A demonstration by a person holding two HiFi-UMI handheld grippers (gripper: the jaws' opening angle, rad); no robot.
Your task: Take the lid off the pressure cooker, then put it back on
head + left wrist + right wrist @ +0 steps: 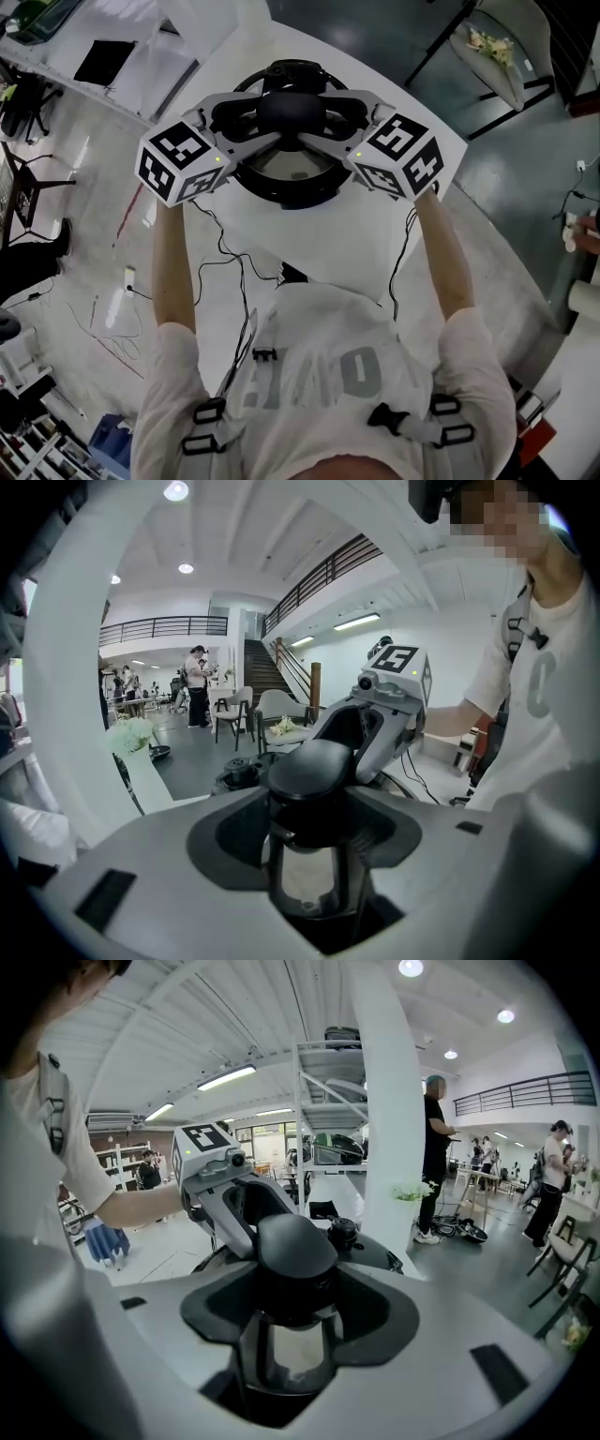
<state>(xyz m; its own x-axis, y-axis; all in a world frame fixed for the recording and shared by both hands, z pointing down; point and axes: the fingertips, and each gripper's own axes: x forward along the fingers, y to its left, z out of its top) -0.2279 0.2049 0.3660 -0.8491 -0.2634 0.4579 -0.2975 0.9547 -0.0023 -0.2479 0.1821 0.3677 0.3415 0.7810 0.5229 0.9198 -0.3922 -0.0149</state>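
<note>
Left tongs (246,120) and right tongs (339,117) meet head-on, each pinching the black lid knob (292,105) from its own side, so the knob sits dead centre between the two. The glass lid (286,169) is just under the tips and looks seated on the pressure cooker (286,70) on the white bench (309,234). Neither hand is nearer, so I'd guess an even pull straight up.

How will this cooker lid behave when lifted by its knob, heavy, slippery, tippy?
Likely rigid and fairly heavy: the lid looks thick and solid. The knob is smooth and rounded, so it may slip. With left gripper and right gripper clamping opposite sides, it should lift level.
</note>
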